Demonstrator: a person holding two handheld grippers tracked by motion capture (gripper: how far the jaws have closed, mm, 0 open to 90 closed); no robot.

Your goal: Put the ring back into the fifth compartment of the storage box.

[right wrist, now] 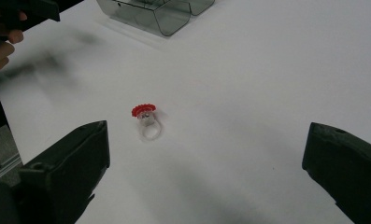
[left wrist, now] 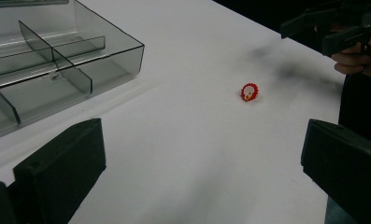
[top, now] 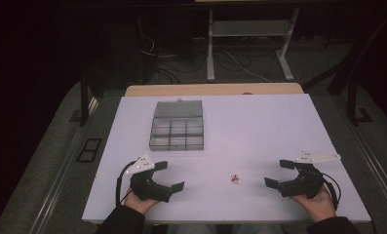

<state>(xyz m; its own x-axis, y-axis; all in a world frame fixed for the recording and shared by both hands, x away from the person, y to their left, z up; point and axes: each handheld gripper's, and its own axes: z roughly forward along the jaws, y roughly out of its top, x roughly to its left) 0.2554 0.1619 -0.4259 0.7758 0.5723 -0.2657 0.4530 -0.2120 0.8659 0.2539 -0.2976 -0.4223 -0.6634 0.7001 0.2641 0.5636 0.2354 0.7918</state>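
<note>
The small ring with a red scalloped top lies on the white table near its front edge, between the two grippers and touching neither; the left gripper rests by the front left corner with its jaws spread and nothing between them; the right gripper sits by the front right corner, jaws likewise wide apart and empty. The ring is tiny and light, so a jaw closing off-centre would likely flick it away or tip it over the front edge; its thin clear band may also slip from flat pads. The clear compartment box stands toward the back left with its lid open; its cells look empty, though the far ones are hard to read.
</note>
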